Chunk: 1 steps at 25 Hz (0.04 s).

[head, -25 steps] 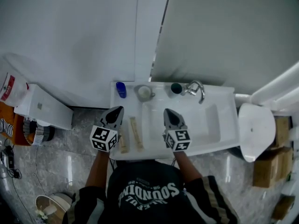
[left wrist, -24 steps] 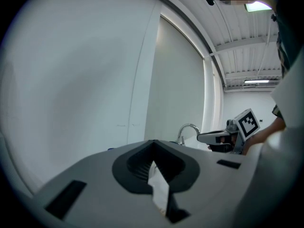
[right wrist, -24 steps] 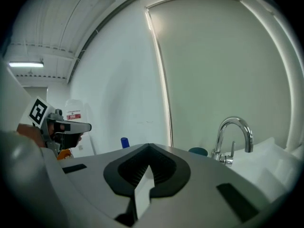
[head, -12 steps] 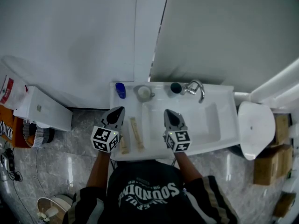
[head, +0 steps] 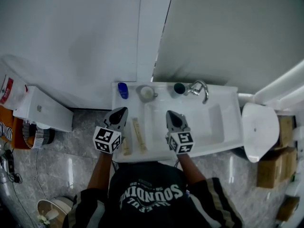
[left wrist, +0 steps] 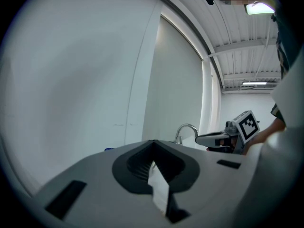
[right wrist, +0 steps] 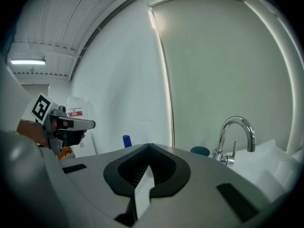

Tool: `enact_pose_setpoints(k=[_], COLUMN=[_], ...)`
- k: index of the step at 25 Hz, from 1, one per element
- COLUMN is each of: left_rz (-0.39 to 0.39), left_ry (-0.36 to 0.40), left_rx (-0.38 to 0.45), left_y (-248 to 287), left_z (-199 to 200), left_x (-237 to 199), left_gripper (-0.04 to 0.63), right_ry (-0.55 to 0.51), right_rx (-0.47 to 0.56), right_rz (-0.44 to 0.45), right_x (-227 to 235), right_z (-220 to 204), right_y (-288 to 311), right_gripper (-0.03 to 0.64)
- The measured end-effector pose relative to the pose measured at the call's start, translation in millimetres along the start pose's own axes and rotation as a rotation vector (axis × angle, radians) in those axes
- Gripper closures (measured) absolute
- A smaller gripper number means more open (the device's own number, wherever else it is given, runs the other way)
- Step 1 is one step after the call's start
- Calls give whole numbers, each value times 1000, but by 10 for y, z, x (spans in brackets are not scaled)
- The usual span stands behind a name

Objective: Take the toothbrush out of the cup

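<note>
**A:** Nothing has moved since a second ago. Both claws hang where they were, on the near side of the faucet (head: 200, 90), over the front of the white counter (head: 134, 107).

**B:** Their state?

**A:** The left claw (head: 119, 112) is clenched. Its own view shows the jaws together with nothing between them. The right claw (head: 170, 114) is likewise clenched and empty.

**B:** And the cup?

**A:** The cup (head: 147, 94) stands at the back of the counter, left of the faucet, well apart from both claws. Its inside looks pale, but it is too small to make out a toothbrush in it. Only the head view shows it.

**B:** What else?

**A:** A dark teal cup (head: 179, 88) stands just left of the faucet, and a blue container (head: 123, 90) stands farther left. The right gripper view shows both. Two tan sticks (head: 138, 136) lie on the counter between the claws, seen from the head only.
</note>
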<state>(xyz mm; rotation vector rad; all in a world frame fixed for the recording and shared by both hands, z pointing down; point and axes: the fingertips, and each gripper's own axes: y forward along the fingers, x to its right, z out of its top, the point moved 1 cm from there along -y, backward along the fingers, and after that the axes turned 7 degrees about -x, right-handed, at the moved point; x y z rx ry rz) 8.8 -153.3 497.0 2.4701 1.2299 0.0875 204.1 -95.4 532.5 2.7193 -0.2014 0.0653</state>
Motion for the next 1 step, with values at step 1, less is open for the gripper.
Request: enact_pose_setpoints(k=[1], left_rz=[-1], left_ry=[0], left_rx=[-1], left_y=[6], left_z=[3], left_x=[-5], left_gripper=[597], right_ry=[0], right_rx=[-1], right_rz=[1], right_x=[-4], right_z=[4], right_y=[7], right_gripper=[621])
